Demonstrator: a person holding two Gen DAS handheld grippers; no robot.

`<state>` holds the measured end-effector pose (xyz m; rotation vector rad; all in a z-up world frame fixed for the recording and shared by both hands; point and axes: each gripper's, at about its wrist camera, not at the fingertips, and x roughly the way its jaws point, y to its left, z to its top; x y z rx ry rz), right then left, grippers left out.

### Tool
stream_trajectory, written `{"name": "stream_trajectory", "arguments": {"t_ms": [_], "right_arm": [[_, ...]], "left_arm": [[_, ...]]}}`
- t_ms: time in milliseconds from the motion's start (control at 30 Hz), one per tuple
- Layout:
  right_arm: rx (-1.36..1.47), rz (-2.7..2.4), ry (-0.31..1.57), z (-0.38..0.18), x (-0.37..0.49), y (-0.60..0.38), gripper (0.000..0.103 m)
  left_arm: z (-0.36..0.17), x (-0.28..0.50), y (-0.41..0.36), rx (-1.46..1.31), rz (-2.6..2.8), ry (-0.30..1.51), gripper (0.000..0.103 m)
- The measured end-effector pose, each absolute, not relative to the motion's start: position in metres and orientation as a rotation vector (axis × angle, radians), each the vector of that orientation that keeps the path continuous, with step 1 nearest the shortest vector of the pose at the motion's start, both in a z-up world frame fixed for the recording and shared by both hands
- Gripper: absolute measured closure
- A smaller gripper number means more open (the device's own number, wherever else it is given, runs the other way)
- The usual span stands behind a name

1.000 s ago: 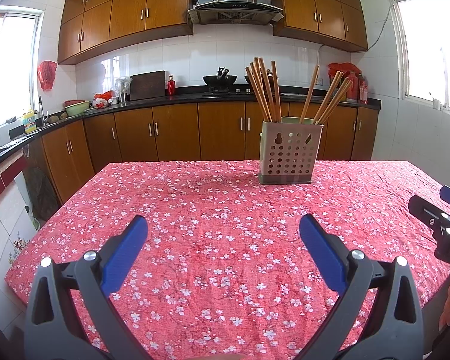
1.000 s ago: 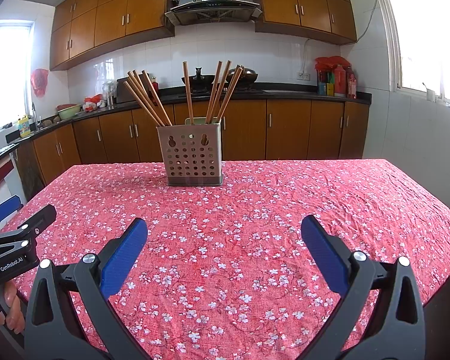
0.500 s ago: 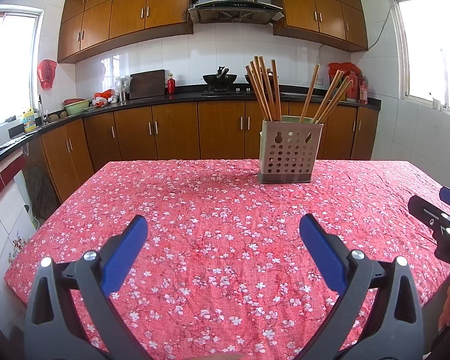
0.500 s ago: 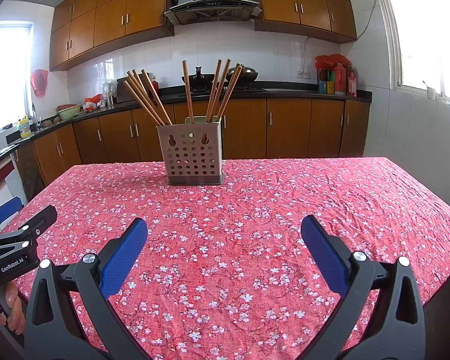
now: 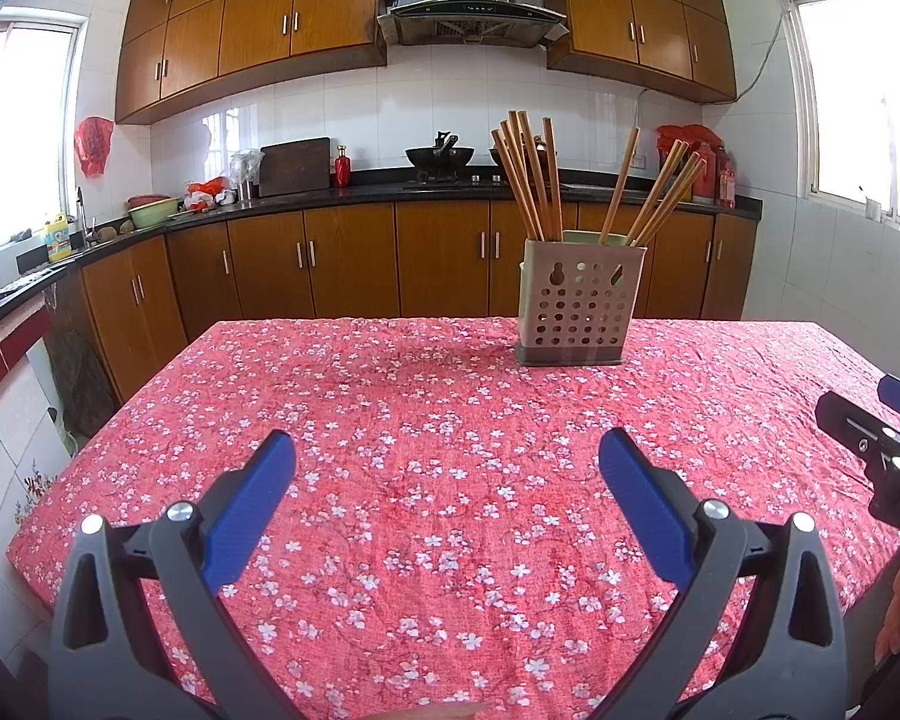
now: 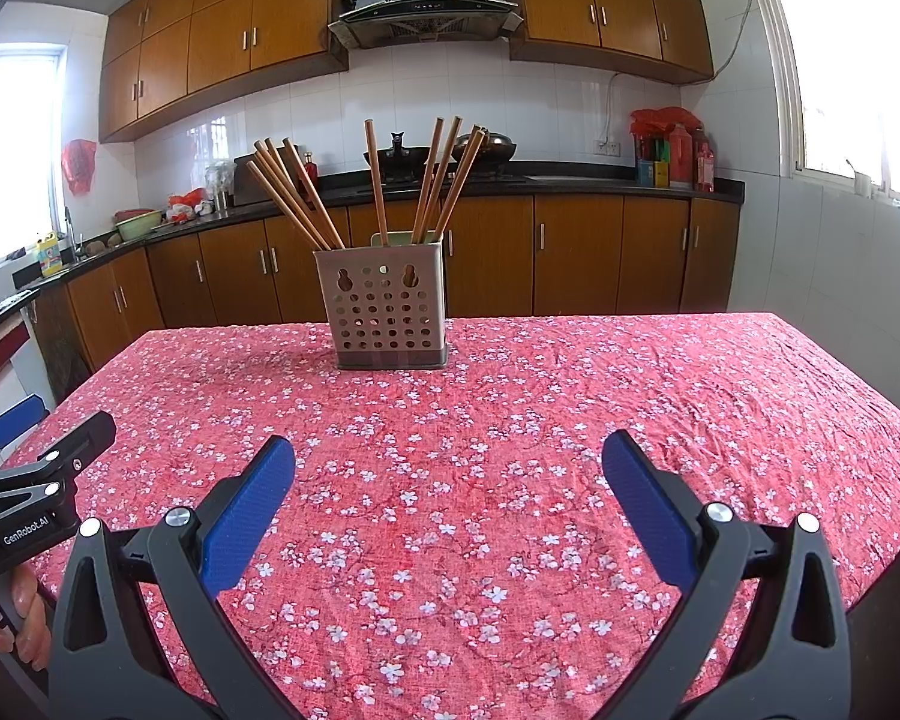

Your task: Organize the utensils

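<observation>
The chopsticks (image 5: 534,180) stand in the holder (image 5: 579,306) at the far middle of the table (image 5: 450,420), none lying loose. Over the last second nothing has shifted. Left gripper (image 5: 447,474) and right gripper (image 6: 448,474) hover near, jaws spread, empty, which fits either a sorted end or a start.

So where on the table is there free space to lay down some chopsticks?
The red floral tablecloth is bare almost everywhere: the wide stretch between both grippers and the perforated holder, and both sides of the holder. Only the holder, at the far middle, is crowded, with chopsticks fanning out of its top.
</observation>
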<state>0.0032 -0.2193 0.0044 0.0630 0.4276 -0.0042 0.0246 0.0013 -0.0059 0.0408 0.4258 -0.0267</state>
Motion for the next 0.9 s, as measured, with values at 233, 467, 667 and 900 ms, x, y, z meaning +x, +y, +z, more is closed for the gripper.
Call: {"name": "stream_trajectory", "arguments": {"t_ms": [233,467,667,900], "right_arm": [[0.065,-0.003,0.432,0.0030,0.0031,-0.2178,0.002],[0.067,-0.002,0.433,0.0025,0.0038,-0.2176,0.002],[0.067,-0.003,0.432,0.0029,0.0038,-0.2178,0.002],[0.068,-0.002,0.433,0.0029,0.0041,-0.2185,0.002]], "left_arm": [[-0.0069,0.0248,0.0004,0.038,-0.027,0.430,0.004],[-0.0093,0.0263,0.0007,0.029,-0.025,0.436,0.004],[-0.0092,0.0267,0.0021,0.029,-0.019,0.433,0.004],[-0.0094,0.0269,0.0025,0.022,-0.019,0.437,0.004]]}}
